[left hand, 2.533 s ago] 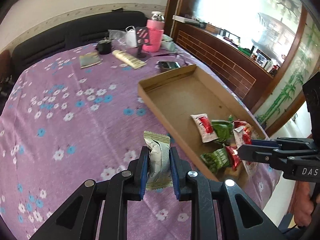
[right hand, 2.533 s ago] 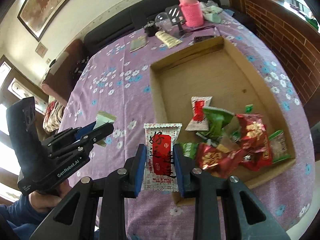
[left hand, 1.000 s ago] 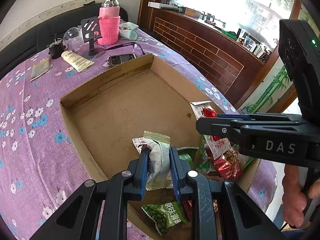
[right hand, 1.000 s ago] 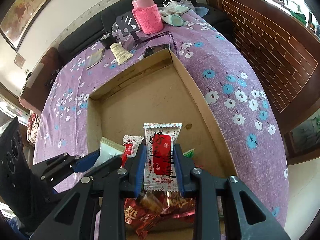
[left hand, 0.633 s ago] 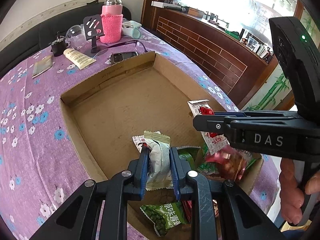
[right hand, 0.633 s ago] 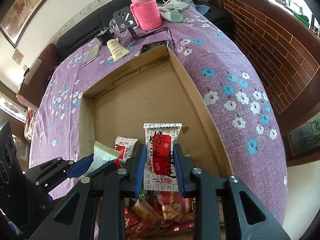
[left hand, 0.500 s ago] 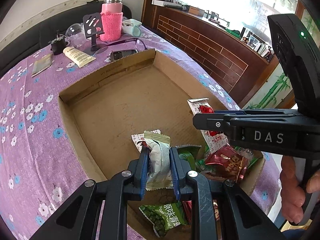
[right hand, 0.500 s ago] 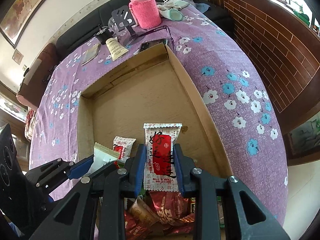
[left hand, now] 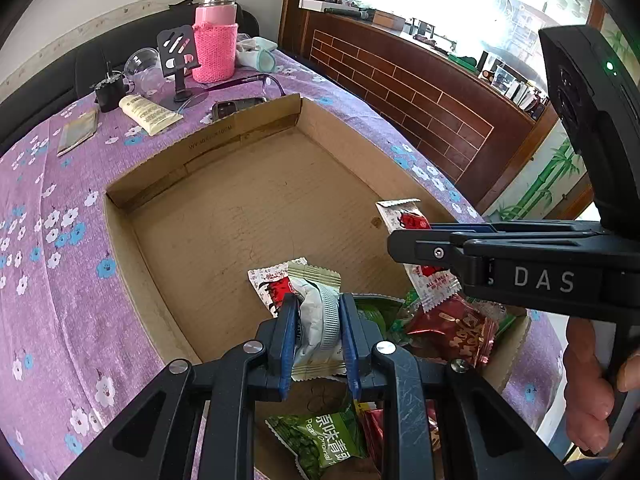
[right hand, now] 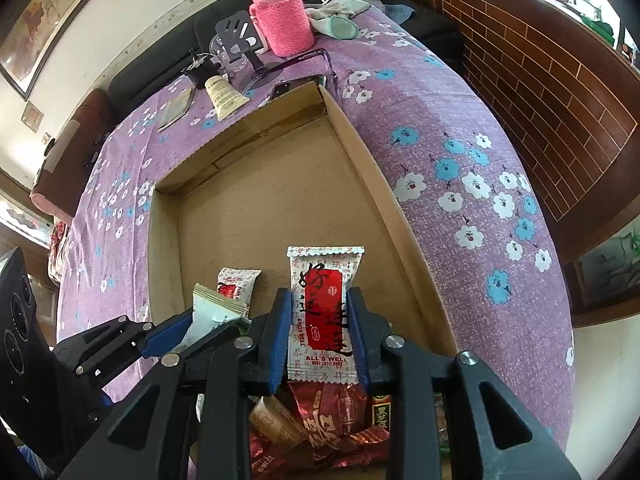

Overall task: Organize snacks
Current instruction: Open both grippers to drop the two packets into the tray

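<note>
Left gripper (left hand: 316,316) jaws pinching a pale green-white snack packet (left hand: 318,320), right gripper (right hand: 318,332) jaws pinching a red-and-white snack packet (right hand: 324,312), both held over the near end of the cardboard box (left hand: 240,132), loose snack pile (left hand: 448,328) under them at that near end, box on the purple floral bench (left hand: 60,288), pink bottle (left hand: 214,48) beyond its far wall.
</note>
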